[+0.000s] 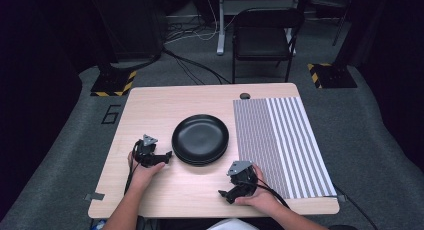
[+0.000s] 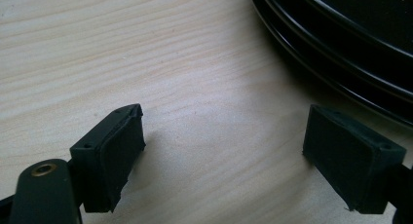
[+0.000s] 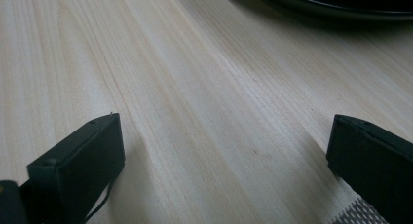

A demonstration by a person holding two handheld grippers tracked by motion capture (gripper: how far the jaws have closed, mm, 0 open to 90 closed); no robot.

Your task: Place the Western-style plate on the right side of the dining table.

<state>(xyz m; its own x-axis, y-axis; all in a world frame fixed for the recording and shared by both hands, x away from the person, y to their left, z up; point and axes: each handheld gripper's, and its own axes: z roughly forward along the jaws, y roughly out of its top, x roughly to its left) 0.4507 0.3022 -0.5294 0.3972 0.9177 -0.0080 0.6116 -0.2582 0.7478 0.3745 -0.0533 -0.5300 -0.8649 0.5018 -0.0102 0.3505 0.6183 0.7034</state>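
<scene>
A stack of black plates (image 1: 200,139) sits in the middle of the light wooden table (image 1: 150,110). My left gripper (image 1: 168,155) lies on the table just left of the stack, pointing at its rim, jaws open with nothing between them. In the left gripper view the plates' rims (image 2: 341,48) curve across the upper right, close to the right jaw, and the left gripper (image 2: 226,129) spans bare wood. My right gripper (image 1: 223,194) rests near the front edge, below the plates, open and empty. In the right gripper view the right gripper (image 3: 224,136) frames bare wood, with a plate edge (image 3: 331,2) far off.
A grey-and-white striped placemat (image 1: 280,145) covers the table's right side; its corner (image 3: 358,215) shows by the right jaw. A small dark round knob (image 1: 244,96) sits at the far edge. A black folding chair (image 1: 262,35) and floor cables stand beyond the table.
</scene>
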